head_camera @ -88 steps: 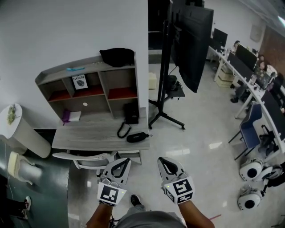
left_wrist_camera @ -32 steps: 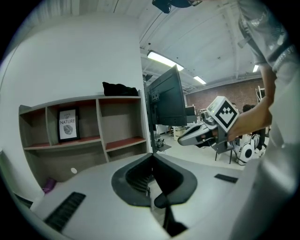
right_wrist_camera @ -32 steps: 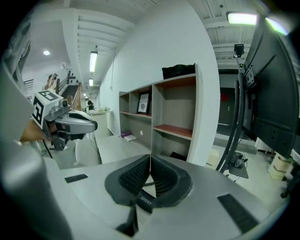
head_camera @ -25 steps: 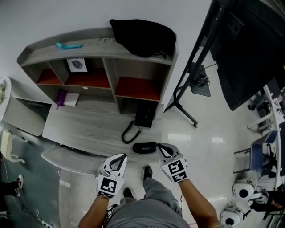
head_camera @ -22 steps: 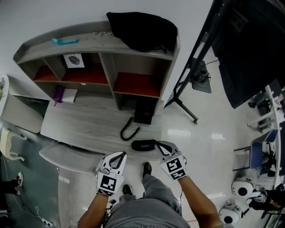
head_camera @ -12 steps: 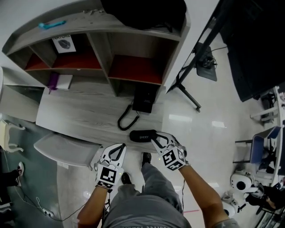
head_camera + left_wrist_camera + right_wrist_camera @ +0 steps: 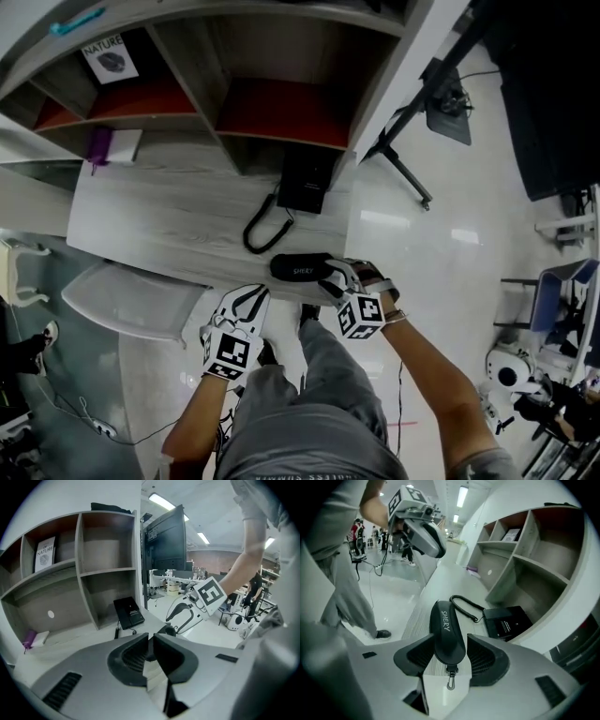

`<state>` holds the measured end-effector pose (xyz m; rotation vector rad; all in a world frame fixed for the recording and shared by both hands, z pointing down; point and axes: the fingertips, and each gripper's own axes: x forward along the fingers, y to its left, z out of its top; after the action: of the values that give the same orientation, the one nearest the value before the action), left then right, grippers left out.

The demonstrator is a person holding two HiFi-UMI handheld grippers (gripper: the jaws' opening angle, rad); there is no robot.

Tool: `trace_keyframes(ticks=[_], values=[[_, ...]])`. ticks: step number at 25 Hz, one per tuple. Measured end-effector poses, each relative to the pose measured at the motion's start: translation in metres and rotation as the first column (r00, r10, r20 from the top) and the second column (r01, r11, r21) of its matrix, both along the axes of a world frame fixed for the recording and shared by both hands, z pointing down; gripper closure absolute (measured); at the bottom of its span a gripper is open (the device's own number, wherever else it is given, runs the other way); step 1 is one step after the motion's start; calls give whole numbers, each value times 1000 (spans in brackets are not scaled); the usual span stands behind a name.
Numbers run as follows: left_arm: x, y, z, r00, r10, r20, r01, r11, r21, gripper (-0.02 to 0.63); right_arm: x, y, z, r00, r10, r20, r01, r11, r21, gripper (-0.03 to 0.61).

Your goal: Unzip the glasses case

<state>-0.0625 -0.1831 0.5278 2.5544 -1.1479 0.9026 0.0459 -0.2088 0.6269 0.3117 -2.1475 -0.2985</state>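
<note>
Approach: R hand-held gripper, jaws just opened, straddles glasses case at bench edge; L hand-held gripper, nearly together, just parting, empty. Next, prob.: clamp case, find zipper pull.

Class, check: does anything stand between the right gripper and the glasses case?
Nothing visible. The right gripper, jaws just opening, already straddles the near end of the glasses case; the coiled cord lies beyond its far end.
</note>
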Motion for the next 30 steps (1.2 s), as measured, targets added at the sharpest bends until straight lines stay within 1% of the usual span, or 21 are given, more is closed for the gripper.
trace_keyframes(ticks=[3,5,8,12,15,16,17,19,22,25,27,30], values=[[0,1,17,1000,0,4,0,1000,-28,589,0,4,17,996,-72,-55,73,997,29,320],[1,2,26,1000,-1,7,2,999,-45,580,1,4,26,991,-102,-83,107,993,46,306],[0,2,39,1000,-6,8,7,998,-66,578,0,2,36,985,-131,-114,139,988,65,278],[0,0,51,1000,-10,10,11,997,-81,578,-2,-2,45,979,-156,-133,168,982,82,261],[-2,-3,57,1000,-15,10,16,996,-87,578,-2,-10,49,976,-163,-144,178,979,100,265],[-2,-4,59,1000,-19,8,20,996,-91,578,-2,-13,49,976,-164,-142,180,978,102,276],[-3,-6,61,1000,-24,6,24,995,-94,578,-3,-16,49,977,-166,-136,180,979,100,290],[-5,-9,65,999,-32,3,32,995,-95,578,-6,-19,48,979,-170,-112,180,980,83,290],[-8,-15,71,999,-46,3,46,994,-100,578,-9,-21,47,987,-154,-48,155,988,15,293],[-10,-22,76,998,-65,-5,64,992,-113,578,-9,-25,44,992,-122,17,123,986,-115,298],[-11,-27,79,997,-79,-14,77,989,-123,569,-9,-26,43,993,-115,40,120,970,-211,299],[-12,-33,85,996,-91,-23,87,986,-142,554,-10,-24,42,991,-120,57,133,929,-345,301]])
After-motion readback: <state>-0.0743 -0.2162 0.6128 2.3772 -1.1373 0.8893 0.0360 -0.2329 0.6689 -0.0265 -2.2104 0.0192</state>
